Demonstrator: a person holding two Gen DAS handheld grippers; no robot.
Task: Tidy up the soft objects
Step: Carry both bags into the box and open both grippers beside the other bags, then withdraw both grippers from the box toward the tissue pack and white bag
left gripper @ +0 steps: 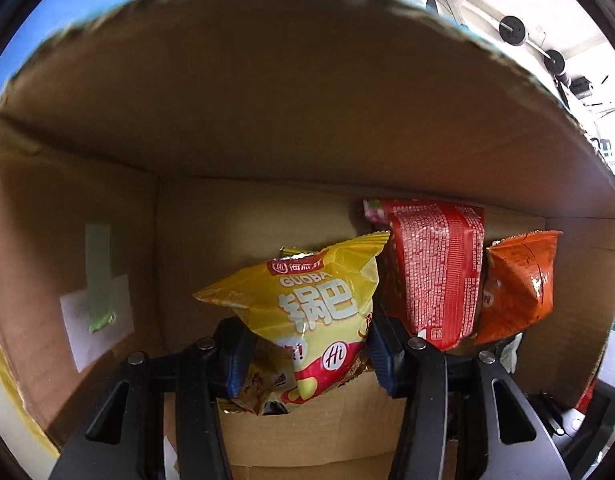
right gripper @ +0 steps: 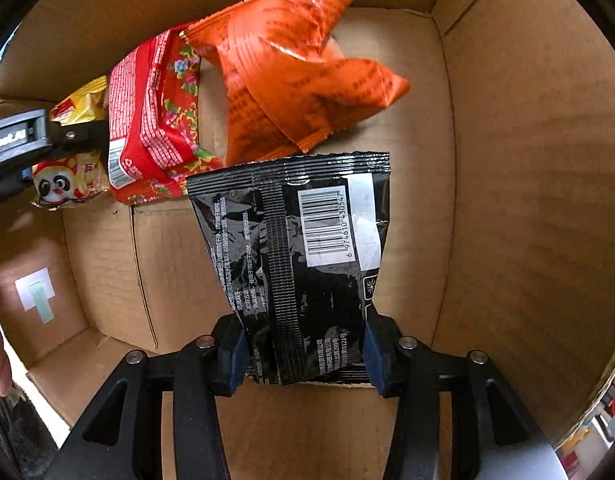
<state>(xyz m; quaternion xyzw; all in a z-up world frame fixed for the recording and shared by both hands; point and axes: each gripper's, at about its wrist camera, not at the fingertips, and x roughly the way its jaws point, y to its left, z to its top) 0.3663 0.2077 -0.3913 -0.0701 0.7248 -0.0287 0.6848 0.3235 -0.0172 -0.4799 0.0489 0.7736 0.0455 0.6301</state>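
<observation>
Both claws clamped: left gripper [left gripper: 303, 354] on yellow bag [left gripper: 315, 304], right gripper [right gripper: 303, 354] on black bag [right gripper: 303, 256], both low inside box [right gripper: 527, 200]. Red bag [right gripper: 147, 120] and orange bag [right gripper: 291, 68] already in. Bags light, puffy, slick; pinch the sealed edge, go gentle.

Both wrist cameras look steeply down along their fingers into one cardboard box [left gripper: 267, 128], close in. Shared by both views: the red packet [left gripper: 435, 268], the orange packet [right gripper: 299, 68], and the left gripper [right gripper: 67, 136], seen at the right view's left edge.
</observation>
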